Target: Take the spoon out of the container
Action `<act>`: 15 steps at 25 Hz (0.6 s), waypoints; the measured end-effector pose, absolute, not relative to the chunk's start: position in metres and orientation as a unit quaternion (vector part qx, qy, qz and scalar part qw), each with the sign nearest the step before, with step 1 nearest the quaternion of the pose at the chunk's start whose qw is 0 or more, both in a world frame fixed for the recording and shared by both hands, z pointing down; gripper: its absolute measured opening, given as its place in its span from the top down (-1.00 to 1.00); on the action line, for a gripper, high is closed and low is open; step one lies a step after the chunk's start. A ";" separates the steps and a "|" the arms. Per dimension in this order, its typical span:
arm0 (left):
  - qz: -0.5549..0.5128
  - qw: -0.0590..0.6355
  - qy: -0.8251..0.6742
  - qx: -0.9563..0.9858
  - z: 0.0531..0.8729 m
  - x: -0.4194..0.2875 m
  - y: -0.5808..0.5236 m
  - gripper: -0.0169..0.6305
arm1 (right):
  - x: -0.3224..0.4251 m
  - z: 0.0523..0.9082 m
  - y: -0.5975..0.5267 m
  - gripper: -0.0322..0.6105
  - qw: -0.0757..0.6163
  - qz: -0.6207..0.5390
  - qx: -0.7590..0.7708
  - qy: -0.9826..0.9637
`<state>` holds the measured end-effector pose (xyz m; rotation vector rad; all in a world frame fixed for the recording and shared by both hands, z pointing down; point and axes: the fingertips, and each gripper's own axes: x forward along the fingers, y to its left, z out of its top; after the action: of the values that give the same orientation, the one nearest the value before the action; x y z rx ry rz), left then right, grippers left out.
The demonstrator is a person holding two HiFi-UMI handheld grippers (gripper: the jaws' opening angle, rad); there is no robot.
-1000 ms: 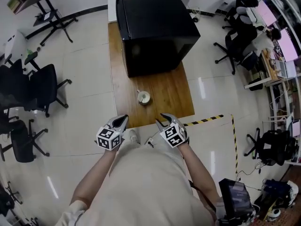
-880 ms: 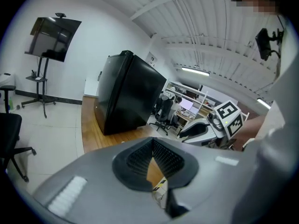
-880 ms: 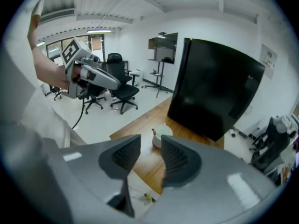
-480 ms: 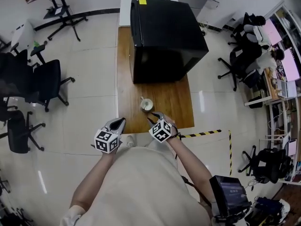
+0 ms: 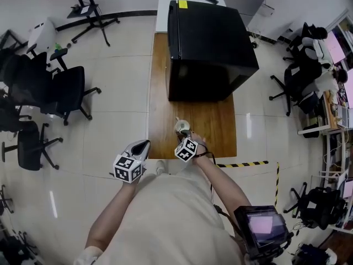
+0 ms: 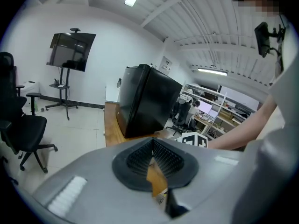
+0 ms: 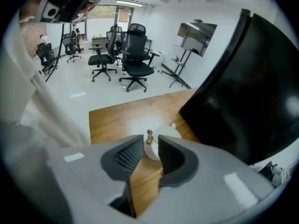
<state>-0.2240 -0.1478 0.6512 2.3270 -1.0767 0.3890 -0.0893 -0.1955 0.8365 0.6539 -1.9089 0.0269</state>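
Observation:
A small white cup (image 5: pixel 181 127) stands near the front edge of the wooden table (image 5: pixel 164 93), with a spoon in it. In the right gripper view the spoon's brown knobbed handle (image 7: pixel 149 135) sticks up from the cup (image 7: pixel 167 130), just between my right gripper's (image 7: pixel 150 141) fingertips. That gripper (image 5: pixel 186 136) is closing, with a gap still showing on both sides of the handle, so the pads do not press on it. My left gripper (image 5: pixel 144 144) hangs off the table's front left corner, fingertips together (image 6: pixel 152 141), holding nothing.
A big black box (image 5: pixel 209 48) fills the far half of the table, close behind the cup. Several office chairs (image 5: pixel 66 93) stand on the floor at the left. Yellow-black tape (image 5: pixel 248 163) runs along the floor at the right.
My right gripper has moved forward from the table's front edge to the cup, and its jaws have narrowed round the spoon handle. The left gripper has stayed put.

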 end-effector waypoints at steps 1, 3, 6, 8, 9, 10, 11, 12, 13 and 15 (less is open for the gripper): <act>0.146 0.271 -0.402 0.862 0.651 -0.225 -0.149 0.95 | -0.090 0.840 -0.198 0.59 0.535 0.012 0.271 -0.800; 0.147 0.274 -0.407 0.859 0.653 -0.227 -0.149 0.95 | -0.092 0.848 -0.201 0.59 0.538 0.012 0.265 -0.800; 0.148 0.278 -0.415 0.854 0.655 -0.231 -0.148 0.95 | -0.096 0.858 -0.203 0.65 0.543 0.009 0.258 -0.799; 0.147 0.281 -0.421 0.850 0.656 -0.233 -0.148 0.95 | -0.097 0.861 -0.204 0.68 0.546 0.005 0.255 -0.798; 0.148 0.282 -0.423 0.848 0.656 -0.234 -0.147 0.95 | -0.098 0.861 -0.205 0.69 0.546 0.003 0.255 -0.798; 0.148 0.283 -0.426 0.846 0.657 -0.235 -0.147 0.95 | -0.099 0.861 -0.205 0.73 0.545 0.001 0.255 -0.799; 0.149 0.284 -0.428 0.845 0.657 -0.236 -0.147 0.95 | -0.099 0.861 -0.205 0.73 0.544 0.001 0.255 -0.799; 0.148 0.285 -0.430 0.844 0.657 -0.236 -0.148 0.95 | -0.101 0.860 -0.205 0.73 0.543 0.002 0.254 -0.800; 0.148 0.286 -0.432 0.843 0.657 -0.237 -0.149 0.95 | -0.102 0.859 -0.205 0.73 0.543 0.001 0.254 -0.800; 0.146 0.289 -0.433 0.841 0.656 -0.237 -0.151 0.95 | -0.105 0.856 -0.206 0.74 0.541 0.002 0.255 -0.801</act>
<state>-0.2371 -0.1507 0.6555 2.2447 -1.1560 0.3895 -0.1049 -0.2057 0.8560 0.6061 -1.9040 0.0057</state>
